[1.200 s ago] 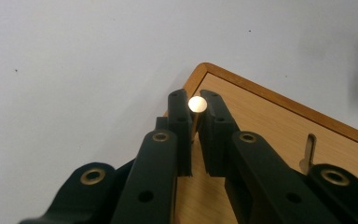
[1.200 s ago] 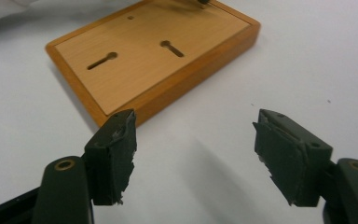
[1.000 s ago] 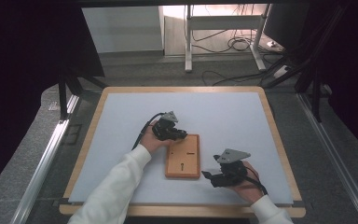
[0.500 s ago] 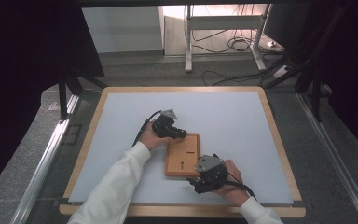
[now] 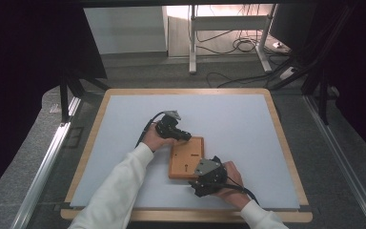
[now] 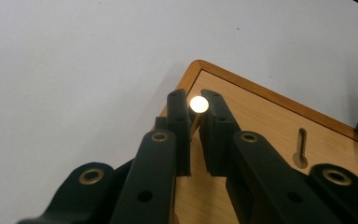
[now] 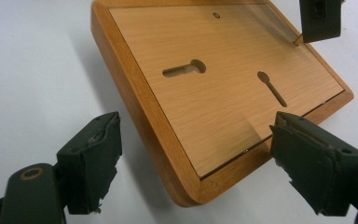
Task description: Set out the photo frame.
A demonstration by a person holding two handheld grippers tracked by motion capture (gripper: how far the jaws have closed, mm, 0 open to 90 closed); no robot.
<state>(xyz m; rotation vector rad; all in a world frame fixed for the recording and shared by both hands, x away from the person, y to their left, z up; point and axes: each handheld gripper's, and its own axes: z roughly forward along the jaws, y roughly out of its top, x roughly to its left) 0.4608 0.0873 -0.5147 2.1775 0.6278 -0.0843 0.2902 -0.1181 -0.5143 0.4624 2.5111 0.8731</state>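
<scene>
Left gripper [image 6: 196, 121] pinching small brass pin [image 6: 199, 104] at wooden frame back [image 5: 187, 156] corner; right gripper [image 7: 196, 163] just opened wide, astride near corner, grip pending.

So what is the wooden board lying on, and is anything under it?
The wooden board lies flat on the pale table mat, its back with two keyhole slots facing up. Whatever is beneath stays covered. The left tongs pinch a small peg at its corner.

high: above, looking down | tongs views: close, low | shared: wooden board [image 5: 187, 157]
</scene>
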